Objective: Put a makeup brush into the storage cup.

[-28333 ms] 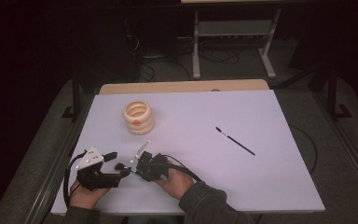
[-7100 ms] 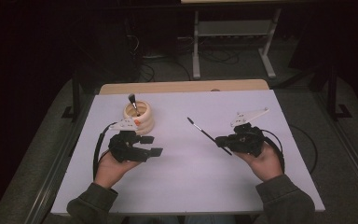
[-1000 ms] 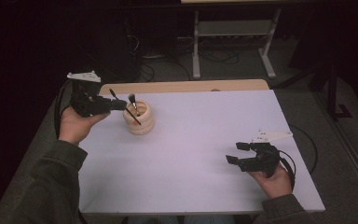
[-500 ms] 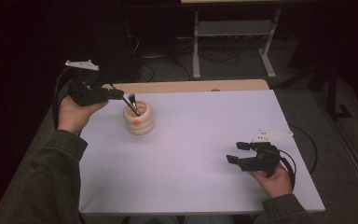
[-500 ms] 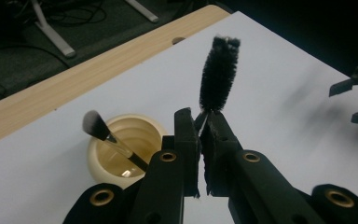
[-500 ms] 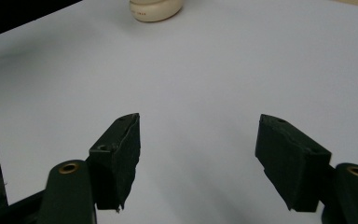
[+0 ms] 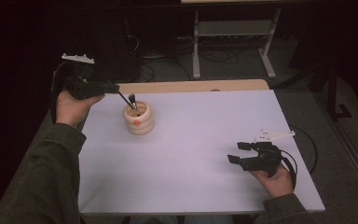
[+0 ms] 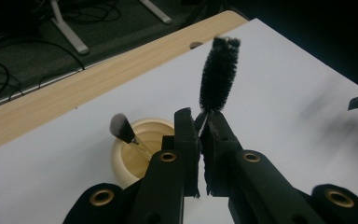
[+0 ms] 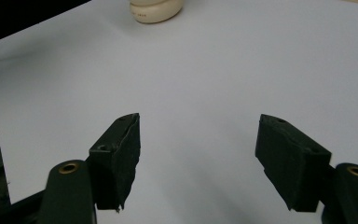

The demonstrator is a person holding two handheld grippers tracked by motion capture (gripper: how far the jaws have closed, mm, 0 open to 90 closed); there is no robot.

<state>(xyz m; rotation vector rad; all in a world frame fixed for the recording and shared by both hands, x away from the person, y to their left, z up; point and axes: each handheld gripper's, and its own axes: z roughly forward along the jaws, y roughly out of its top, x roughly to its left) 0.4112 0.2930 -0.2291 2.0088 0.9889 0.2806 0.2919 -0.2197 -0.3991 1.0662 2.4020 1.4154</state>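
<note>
Brush in L claw

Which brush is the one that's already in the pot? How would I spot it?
Find the white table, then the round cream pot near its far left corner. The brush inside leans on the rim with a smooth grey tuft sticking up. The other brush, fuzzy, black and bottle-shaped, is pinched in the left gripper instead.
</note>
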